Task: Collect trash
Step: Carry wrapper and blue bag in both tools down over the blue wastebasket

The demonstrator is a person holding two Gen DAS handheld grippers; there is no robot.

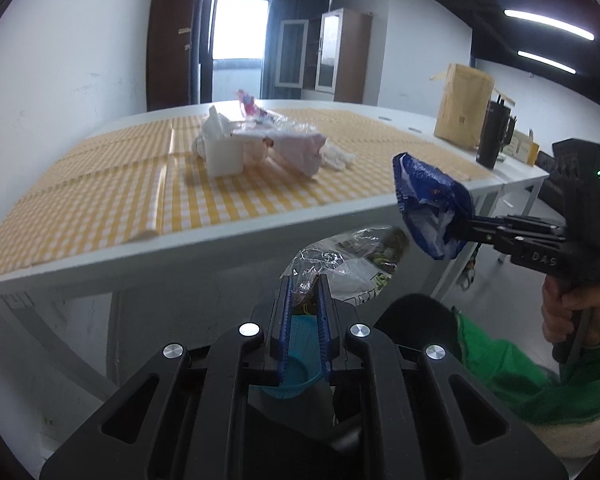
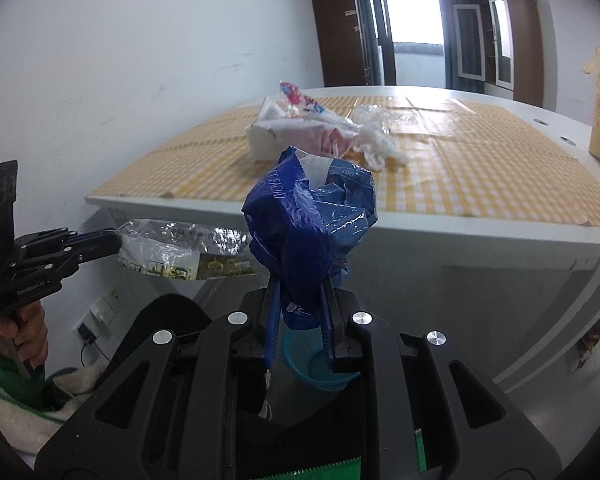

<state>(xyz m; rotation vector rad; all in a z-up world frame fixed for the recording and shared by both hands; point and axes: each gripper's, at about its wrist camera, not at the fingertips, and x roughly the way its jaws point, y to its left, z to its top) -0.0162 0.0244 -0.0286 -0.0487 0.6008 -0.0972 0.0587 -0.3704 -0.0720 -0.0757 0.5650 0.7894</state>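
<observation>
A: So, where's everything relative to the surface (image 1: 100,248)?

B: Both claws are off its near edge, below the top. The left claw (image 1: 305,280) is pinched narrow on a clear plastic wrapper (image 1: 340,260), the right claw (image 2: 300,280) clamped on a crumpled blue bag (image 2: 308,224). Under them there's a teal bin (image 2: 320,368).

A: And further back?

B: The trash pile (image 1: 260,140) sits mid-surface on the yellow checked cloth (image 1: 100,184), with a cardboard box (image 1: 462,108) at the far right corner.

Glossy crinkled blue plastic wrapper (image 2: 312,232), shiny clear film bag (image 2: 184,250), matt yellow-checked tablecloth (image 1: 100,196).
</observation>
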